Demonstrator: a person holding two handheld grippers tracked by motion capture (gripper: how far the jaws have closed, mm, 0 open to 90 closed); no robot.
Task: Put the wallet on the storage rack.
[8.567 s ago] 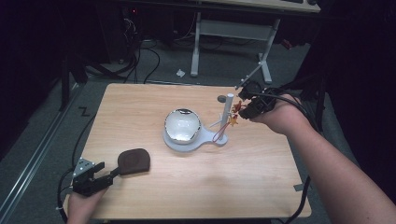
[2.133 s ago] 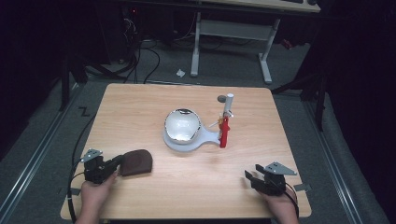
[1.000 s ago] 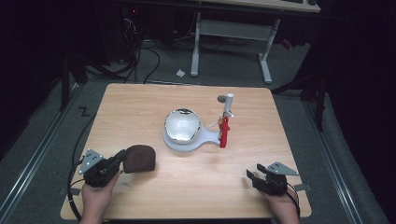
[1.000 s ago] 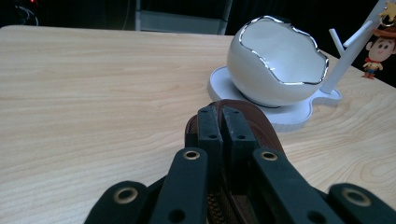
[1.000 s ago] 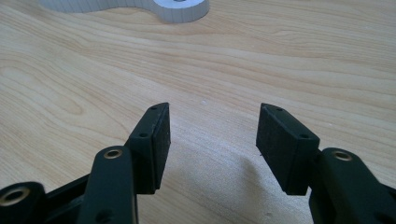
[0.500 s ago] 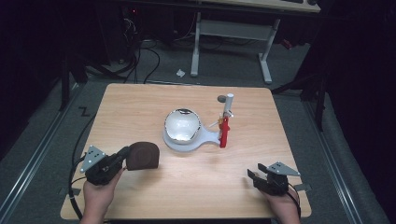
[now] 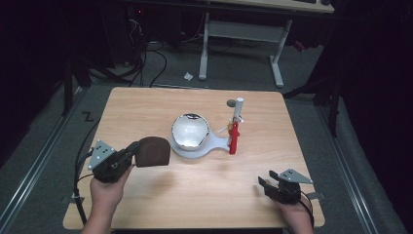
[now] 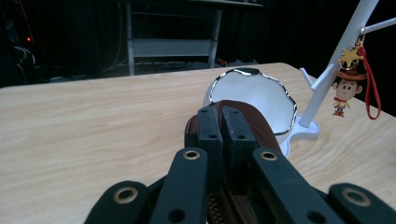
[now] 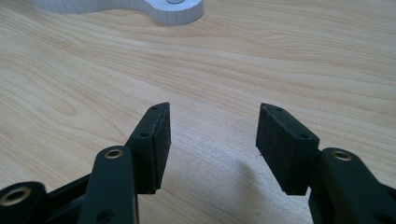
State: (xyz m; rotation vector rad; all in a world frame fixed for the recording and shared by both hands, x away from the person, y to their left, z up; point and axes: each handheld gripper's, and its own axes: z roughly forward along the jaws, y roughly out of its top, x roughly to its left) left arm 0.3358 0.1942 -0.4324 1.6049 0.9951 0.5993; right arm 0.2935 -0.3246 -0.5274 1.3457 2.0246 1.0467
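A brown zippered pouch [image 7: 155,152] hangs just above the wooden table [image 7: 146,112], left of the bowl, and my left gripper [image 7: 133,152] is shut on its near edge. In the left gripper view the black jaws [image 8: 222,116] pinch the pouch [image 8: 257,126] in front of a white bowl [image 8: 254,91] with a silver rim. The bowl [image 7: 190,131] rests on a white stand [image 7: 216,145] whose post [image 7: 238,111] carries a cowboy keychain [image 8: 345,88] on a red strap [image 7: 234,139]. My right gripper [image 7: 263,186] sits open near the table's front right, nothing between its pads [image 9: 212,116].
A small dark round object [image 7: 231,103] lies behind the stand's post. Beyond the table's far edge stands a desk with white legs [image 7: 204,44], and cables [image 7: 146,58] trail over the dark floor.
My left gripper has lifted the brown pouch off the table and carried it up and right, closer to the bowl. The right gripper has stayed put.
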